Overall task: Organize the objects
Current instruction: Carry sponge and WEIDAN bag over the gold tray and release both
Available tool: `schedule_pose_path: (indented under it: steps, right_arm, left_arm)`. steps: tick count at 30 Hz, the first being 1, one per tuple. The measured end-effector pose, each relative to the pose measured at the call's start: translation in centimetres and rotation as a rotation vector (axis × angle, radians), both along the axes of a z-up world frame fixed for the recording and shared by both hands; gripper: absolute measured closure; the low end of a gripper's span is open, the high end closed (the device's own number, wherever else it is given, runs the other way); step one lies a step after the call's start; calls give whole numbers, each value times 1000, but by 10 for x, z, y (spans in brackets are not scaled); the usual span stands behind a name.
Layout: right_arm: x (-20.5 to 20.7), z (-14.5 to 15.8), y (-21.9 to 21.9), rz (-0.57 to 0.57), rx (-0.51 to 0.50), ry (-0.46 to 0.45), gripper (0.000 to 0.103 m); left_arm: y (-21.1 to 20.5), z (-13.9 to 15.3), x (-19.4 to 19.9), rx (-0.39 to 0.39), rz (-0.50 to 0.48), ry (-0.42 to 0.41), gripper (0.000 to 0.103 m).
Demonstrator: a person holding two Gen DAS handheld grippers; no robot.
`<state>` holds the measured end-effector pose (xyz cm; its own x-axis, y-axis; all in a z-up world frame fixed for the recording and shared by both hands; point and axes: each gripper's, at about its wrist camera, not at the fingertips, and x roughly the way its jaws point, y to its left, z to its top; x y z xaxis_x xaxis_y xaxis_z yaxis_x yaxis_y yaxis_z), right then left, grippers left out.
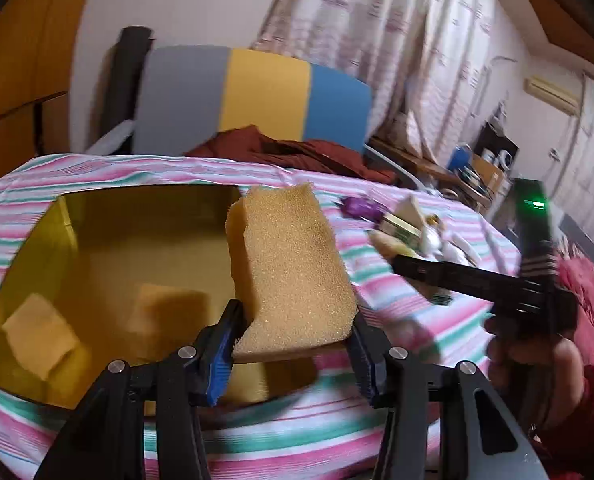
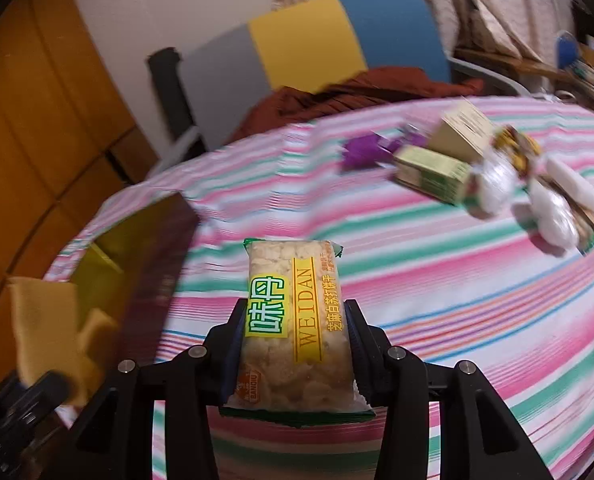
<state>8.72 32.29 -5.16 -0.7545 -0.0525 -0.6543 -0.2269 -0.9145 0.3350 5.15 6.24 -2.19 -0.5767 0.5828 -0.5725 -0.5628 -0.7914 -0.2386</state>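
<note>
Closest to us, the left claw (image 1: 293, 350) is clamped on one yellow sponge (image 1: 293, 276), its blue-padded fingers (image 1: 217, 364) pressing the lower edge from both sides. The sponge stands tilted above the near right corner of the gold box (image 1: 109, 248). Inside that box we count two more yellow sponge pieces (image 1: 43, 334), lying on its shiny floor, though the reflections make the count uncertain.

The right claw (image 2: 295, 344) grips one snack packet (image 2: 293, 320) lengthwise, the wrapper marked WEIDAN, held above the striped tablecloth (image 2: 437, 288). In the right wrist view the box sits at the left, with the held sponge just beside it.

Farther across the table lies a loose cluster: one purple wrapped item (image 2: 363, 152), two small cartons (image 2: 433, 172) touching each other, and what we take for three or four blurred clear-wrapped packets (image 2: 553, 216) just beside them.

Beyond the table edge we see a dark red cloth (image 1: 297, 152) heaped on one chair (image 1: 257, 96) with a grey, yellow and blue back, and curtains (image 1: 377, 32) behind.
</note>
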Motion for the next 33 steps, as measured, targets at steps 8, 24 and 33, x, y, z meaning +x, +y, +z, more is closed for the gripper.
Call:
schedule_pose_path:
  steps: [8,24,33]
  right_arm:
    - [-12,34,-68,168,-26,50,57]
    - [-50,22,-151,284,52,-11,56]
    - [-56,14,-148,249,67,-29,53]
  left_arm:
    - [-47,-4,-32,8,166,-32,52]
    - [-77,-42,-66,-114,264,-189,52]
    - [-74,-46,-66,-157,288,-191,47]
